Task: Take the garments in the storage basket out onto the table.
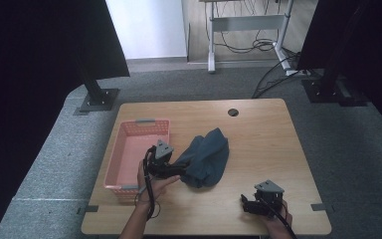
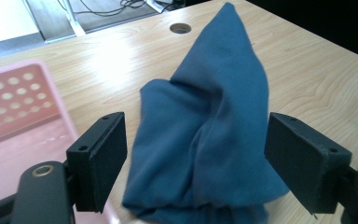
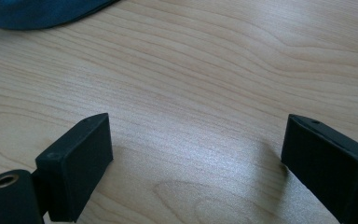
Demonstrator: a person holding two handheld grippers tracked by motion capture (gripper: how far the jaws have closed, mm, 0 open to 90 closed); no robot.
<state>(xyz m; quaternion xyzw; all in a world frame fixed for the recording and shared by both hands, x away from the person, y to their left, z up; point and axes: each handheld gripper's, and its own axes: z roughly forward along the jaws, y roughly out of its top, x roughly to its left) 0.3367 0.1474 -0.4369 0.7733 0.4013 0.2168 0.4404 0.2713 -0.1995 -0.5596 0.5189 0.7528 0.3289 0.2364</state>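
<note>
Cloth [image 2: 209, 135], blue and bunched, lies on the worktop [image 1: 258, 144] between the wide jaws of the left tool [image 2: 196, 158], with the pink basket [image 1: 129, 149] at that tool's left. Grasping seems in hand; next, jaws must close. The right tool [image 3: 196, 158] waits wide over bare wood.

Pink basket [image 1: 137, 152] sits on the wooden table [image 1: 258, 134]
</note>
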